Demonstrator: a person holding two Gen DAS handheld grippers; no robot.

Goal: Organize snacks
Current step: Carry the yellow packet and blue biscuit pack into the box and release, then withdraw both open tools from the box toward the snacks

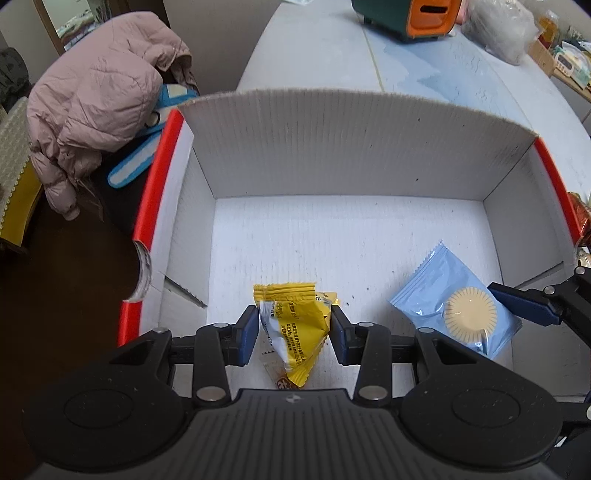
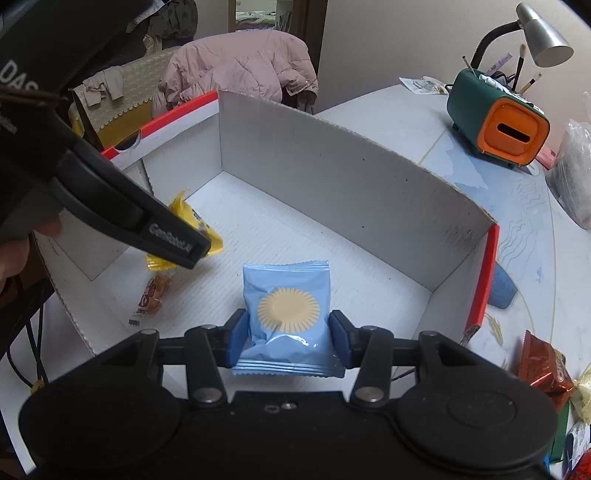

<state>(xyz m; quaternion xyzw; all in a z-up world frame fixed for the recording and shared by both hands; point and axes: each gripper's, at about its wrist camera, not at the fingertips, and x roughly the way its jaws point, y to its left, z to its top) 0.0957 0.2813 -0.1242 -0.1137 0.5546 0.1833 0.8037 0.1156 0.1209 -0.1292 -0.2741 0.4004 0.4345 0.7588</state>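
Observation:
A white cardboard box [image 1: 332, 147] with red flaps stands open on the table. My left gripper [image 1: 293, 326] is shut on a crumpled yellow snack packet [image 1: 295, 325], low inside the box. Under it lies a small brown wrapped snack [image 1: 282, 382]. My right gripper [image 2: 288, 341] is shut on a pale blue packet [image 2: 286, 317] with a sun-shaped biscuit printed on it, also down inside the box [image 2: 332, 177]. The left wrist view shows the blue packet [image 1: 458, 306] and one right finger [image 1: 524, 302] at the right. In the right wrist view the left gripper's arm covers most of the yellow packet [image 2: 210, 236].
A pink padded jacket [image 1: 96, 103] hangs on a chair left of the box. On the table behind stand a green and orange container [image 2: 498, 122], a desk lamp [image 2: 543, 33] and a clear bag [image 2: 576, 173]. Loose snack packets [image 2: 546, 365] lie right of the box.

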